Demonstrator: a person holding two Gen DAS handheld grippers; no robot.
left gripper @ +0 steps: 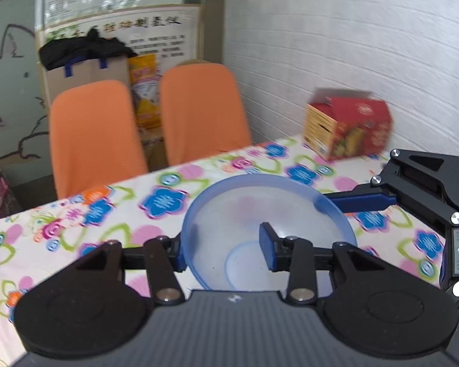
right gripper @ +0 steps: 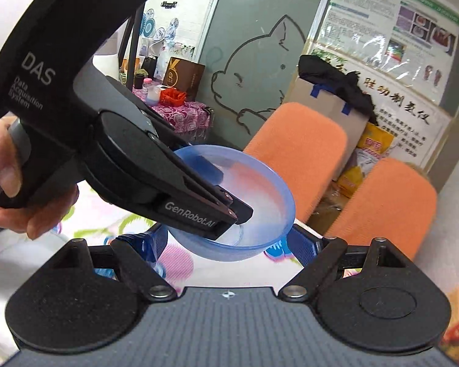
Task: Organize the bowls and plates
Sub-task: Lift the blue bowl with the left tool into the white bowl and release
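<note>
A translucent blue bowl is held above the flowered tablecloth. My left gripper straddles its near-left rim, one blue pad outside the wall and one inside, with a visible gap between the pads. In the right wrist view the bowl hangs tilted in front of me with the left gripper reaching into it from the left. My right gripper is open, its blue pads on either side below the bowl. One right finger touches the bowl's far-right rim in the left wrist view.
Two orange chairs stand at the table's far edge. A red carton sits on the table by the white wall at right. A cardboard box with dark cloth stands behind the chairs. A side table with clutter is at the back.
</note>
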